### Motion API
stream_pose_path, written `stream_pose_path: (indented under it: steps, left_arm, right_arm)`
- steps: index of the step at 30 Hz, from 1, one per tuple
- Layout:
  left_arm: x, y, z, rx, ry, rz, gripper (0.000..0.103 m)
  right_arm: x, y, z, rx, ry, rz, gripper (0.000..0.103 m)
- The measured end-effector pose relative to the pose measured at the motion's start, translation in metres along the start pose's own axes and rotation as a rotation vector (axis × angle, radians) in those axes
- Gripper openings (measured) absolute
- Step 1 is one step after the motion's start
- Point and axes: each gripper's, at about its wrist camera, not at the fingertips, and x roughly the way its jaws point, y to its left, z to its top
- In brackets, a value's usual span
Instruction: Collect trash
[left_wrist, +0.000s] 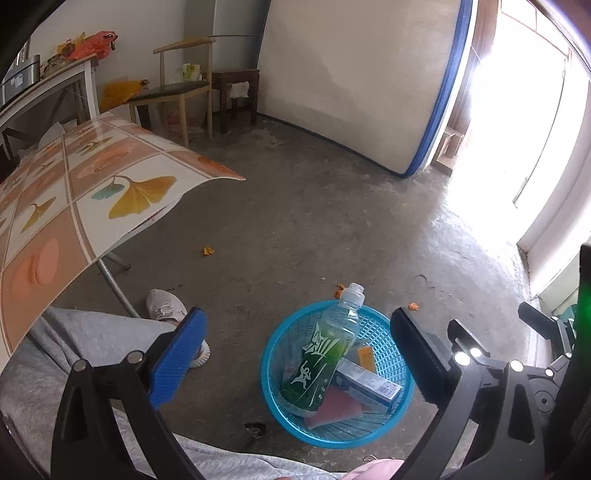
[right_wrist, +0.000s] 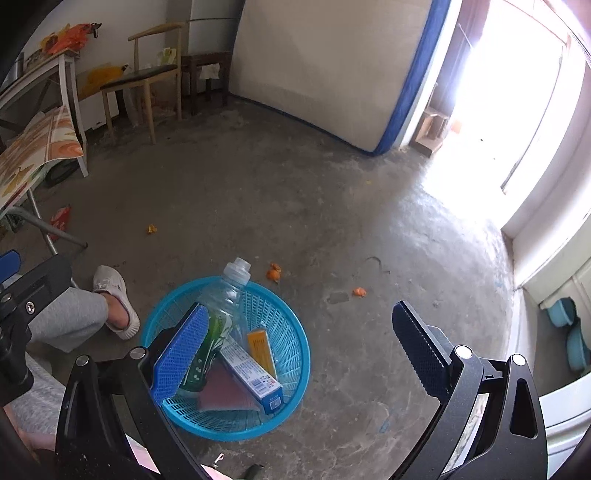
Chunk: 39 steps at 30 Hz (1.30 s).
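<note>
Perforated plastic basket (right_wrist: 291, 332), rough concrete floor (right_wrist: 295, 206)

- Your left gripper (left_wrist: 295, 354) hangs over the concrete floor (left_wrist: 314, 221) with its jaws spread wide and nothing between them
- Between the fingers you see the blue basket (left_wrist: 397, 365) on the floor; a green-labelled plastic bottle (left_wrist: 325, 350) leans in it, neck over the far rim
- Beside the bottle lie a long white-and-blue box (left_wrist: 369, 384), a small orange box (left_wrist: 364, 355) and a pink flat piece (left_wrist: 338, 408)
- Orange peel scraps (left_wrist: 208, 251) lie on the floor, some just beyond the basket
- Your grey trouser leg (left_wrist: 92, 339) and pale shoe (left_wrist: 164, 306) sit at lower left, under the patterned table (left_wrist: 74, 184)
- A mattress (left_wrist: 354, 74) leans on the far wall
</note>
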Motion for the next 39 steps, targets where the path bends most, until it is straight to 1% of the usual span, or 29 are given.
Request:
stream_pose_path:
  steps: [4,8,16,19,26,39]
  left_arm:
    - [0.003,-0.001,-0.001,0.001,0.008,0.009,0.098]
    - [0.006,-0.001,-0.001,-0.004,0.017,0.013,0.098]
    - [0.008,-0.004,-0.002,0.003,0.029,0.018,0.098]
    - [0.009,-0.004,-0.002,0.002,0.032,0.034,0.098]
    - [0.009,-0.004,-0.003,0.002,0.033,0.048,0.098]
    - [0.008,0.001,-0.002,-0.018,0.039,0.04,0.098]
  right_arm:
    - [0.004,0.005,0.0,-0.014,0.001,0.014,0.095]
    - [0.006,0.003,-0.001,0.004,0.007,0.019,0.095]
    - [0.009,-0.001,0.001,0.023,0.023,0.018,0.095]
    - [0.011,-0.002,0.002,0.023,0.022,0.013,0.095]
    - [0.017,-0.006,0.003,0.04,0.051,0.007,0.095]
    - [0.017,-0.006,0.005,0.041,0.061,0.003,0.095]
